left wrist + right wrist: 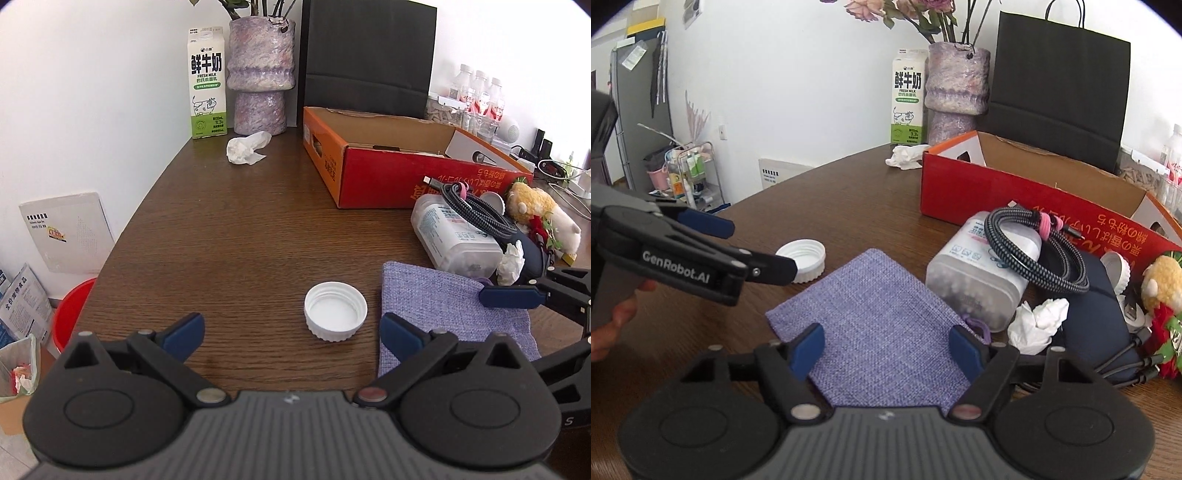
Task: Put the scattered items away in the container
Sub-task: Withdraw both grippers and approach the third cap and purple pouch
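**Asker:** How far along does the tidying look?

**Describer:** Barely begun, judging by the spread. The red and orange cardboard box (373,177) sits at the far right of the dark wooden table (229,236); little of its inside shows. Still out are a white ribbed plastic lid (335,311), a flat lilac woven pouch (879,317), a clear plastic jar lying on its side (979,280) with a coiled black braided cable (1034,251) on top, crumpled white tissues (1039,323) and a yellow plush toy (1161,284).

**Asker:** Where are the grippers?

**Describer:** The left gripper (291,332) has its blue-padded jaws spread wide and holds nothing. The lid lies just beyond them, slightly right of centre, not touched. The right gripper (886,349) is also spread apart and empty, hovering over the near edge of the pouch. The box lies well beyond both.
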A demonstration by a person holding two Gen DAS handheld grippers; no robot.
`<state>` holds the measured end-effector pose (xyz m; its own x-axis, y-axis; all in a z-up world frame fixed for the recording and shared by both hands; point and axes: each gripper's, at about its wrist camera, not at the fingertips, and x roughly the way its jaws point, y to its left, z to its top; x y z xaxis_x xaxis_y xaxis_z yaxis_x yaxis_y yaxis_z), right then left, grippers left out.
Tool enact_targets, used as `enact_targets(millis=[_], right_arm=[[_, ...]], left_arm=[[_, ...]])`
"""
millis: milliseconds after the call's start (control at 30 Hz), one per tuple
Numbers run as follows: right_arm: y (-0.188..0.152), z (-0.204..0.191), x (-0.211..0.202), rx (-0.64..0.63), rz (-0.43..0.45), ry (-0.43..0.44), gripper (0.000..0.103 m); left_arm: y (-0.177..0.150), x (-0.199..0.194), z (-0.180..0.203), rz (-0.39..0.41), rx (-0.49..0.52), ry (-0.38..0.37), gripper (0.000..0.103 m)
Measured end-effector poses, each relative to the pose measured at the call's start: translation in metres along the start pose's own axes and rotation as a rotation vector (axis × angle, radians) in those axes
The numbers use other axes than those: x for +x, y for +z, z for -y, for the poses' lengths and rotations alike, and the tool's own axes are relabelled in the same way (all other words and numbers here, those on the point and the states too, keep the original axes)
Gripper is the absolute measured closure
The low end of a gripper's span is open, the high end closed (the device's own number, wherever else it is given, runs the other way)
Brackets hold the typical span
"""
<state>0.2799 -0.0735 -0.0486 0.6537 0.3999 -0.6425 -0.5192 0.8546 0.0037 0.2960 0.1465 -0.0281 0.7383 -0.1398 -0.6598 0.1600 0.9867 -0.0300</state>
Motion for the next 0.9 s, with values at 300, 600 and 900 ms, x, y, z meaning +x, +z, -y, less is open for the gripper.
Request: enact_targets(millis=[300, 600, 900], right_arm=[[0.002, -0.004, -0.005, -0.019, 0.014, 0.023, 0.082], [0.006, -0.008, 0.001, -0.092, 0.029, -0.077, 0.02], [0.005, 0.007, 0.009, -0.021, 0.017, -0.009, 0.028]], left_arm=[[0.0, 0.009, -0.001, -0.017, -0.008, 0.01, 0.0], [0.002, 0.012, -0.002, -0.014, -0.015, 0.007, 0.0], [0.002, 0.021, 0.004, -0.019, 0.017, 0.021, 0.005]])
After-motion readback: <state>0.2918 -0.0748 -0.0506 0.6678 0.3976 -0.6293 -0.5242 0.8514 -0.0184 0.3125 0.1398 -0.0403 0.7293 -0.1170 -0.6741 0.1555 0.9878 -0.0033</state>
